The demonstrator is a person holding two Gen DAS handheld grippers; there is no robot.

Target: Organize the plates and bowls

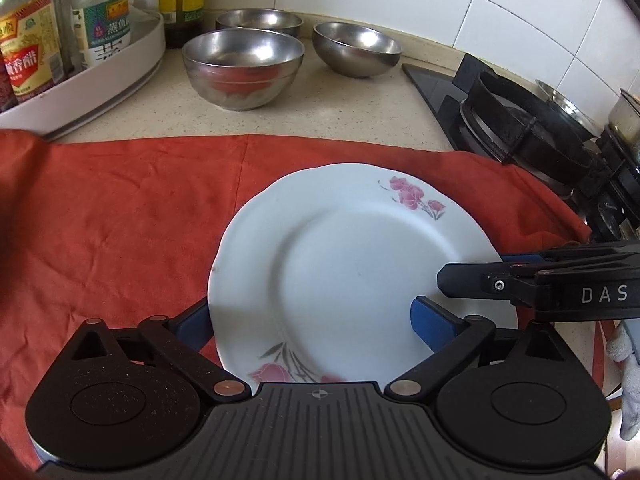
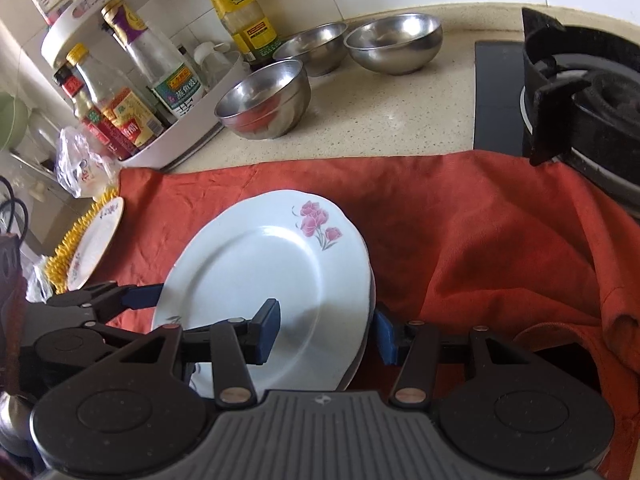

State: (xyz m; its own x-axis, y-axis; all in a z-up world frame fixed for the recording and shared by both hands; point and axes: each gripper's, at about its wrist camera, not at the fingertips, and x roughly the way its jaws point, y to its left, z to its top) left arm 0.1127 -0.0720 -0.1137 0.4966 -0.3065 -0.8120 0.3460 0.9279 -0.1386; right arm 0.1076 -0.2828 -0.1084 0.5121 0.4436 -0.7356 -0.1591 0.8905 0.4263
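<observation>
A round white ceramic plate (image 1: 352, 264) with a scalloped rim and pink flower prints at two edges sits tilted on the red cloth, its right edge raised. Another white flowered plate (image 2: 96, 240) lies at the cloth's far left on a yellow mat. Three round stainless-steel bowls stand upright and empty on the beige counter behind: the nearest one (image 1: 242, 66), one behind it (image 1: 260, 21), one to the right (image 1: 356, 49).

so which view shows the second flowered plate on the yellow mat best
The right wrist view: the second plate lies at the left edge on the yellow mat, beside the red cloth. The left wrist view does not show it at all; only the big flowered plate appears there.
</observation>
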